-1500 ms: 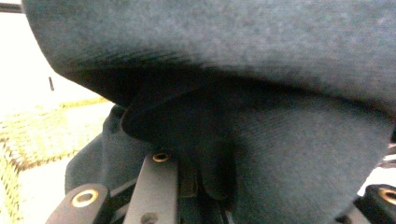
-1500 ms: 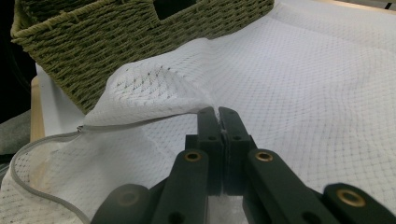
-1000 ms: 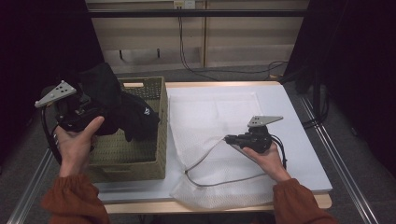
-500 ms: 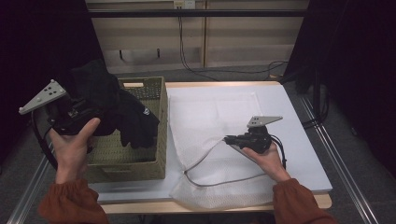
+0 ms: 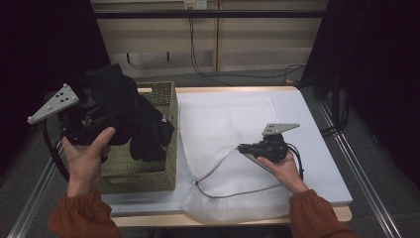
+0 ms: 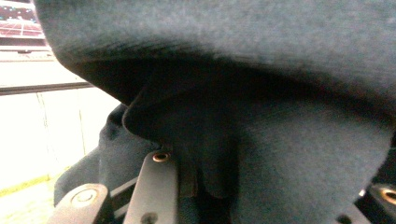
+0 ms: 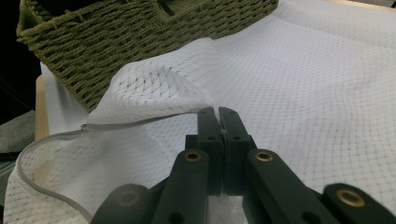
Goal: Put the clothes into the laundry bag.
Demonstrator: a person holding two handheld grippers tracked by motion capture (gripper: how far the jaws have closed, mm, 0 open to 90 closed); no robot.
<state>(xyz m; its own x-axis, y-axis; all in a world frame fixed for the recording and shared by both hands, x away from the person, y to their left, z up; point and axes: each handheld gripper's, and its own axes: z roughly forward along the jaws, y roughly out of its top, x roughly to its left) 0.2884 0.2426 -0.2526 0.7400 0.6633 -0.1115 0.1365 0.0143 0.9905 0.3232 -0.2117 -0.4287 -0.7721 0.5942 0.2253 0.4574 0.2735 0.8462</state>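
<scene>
A black garment [image 5: 133, 119] hangs bunched over the woven green basket [image 5: 148, 171], lifted out of it by my left gripper [image 5: 106, 121], which is shut on its cloth. In the left gripper view the dark cloth [image 6: 280, 93] drapes over the left gripper [image 6: 266, 179] and hides its tips. A white mesh bag [image 5: 228, 129] lies flat on the table. My right gripper [image 5: 242, 148] is shut on the grey-trimmed rim of the bag's mouth. In the right gripper view the right gripper [image 7: 218, 114] pinches the mesh bag [image 7: 303, 79] and holds the rim slightly raised.
The basket [image 7: 140, 32] stands on the left part of the white table top [image 5: 317, 129], touching the bag's left side. A cable trails from the right gripper across the table. Metal rails run along both sides of the table.
My left gripper has shifted a little to the left with the black garment, which now hangs higher over the basket. The right gripper has stayed on the bag's rim.
</scene>
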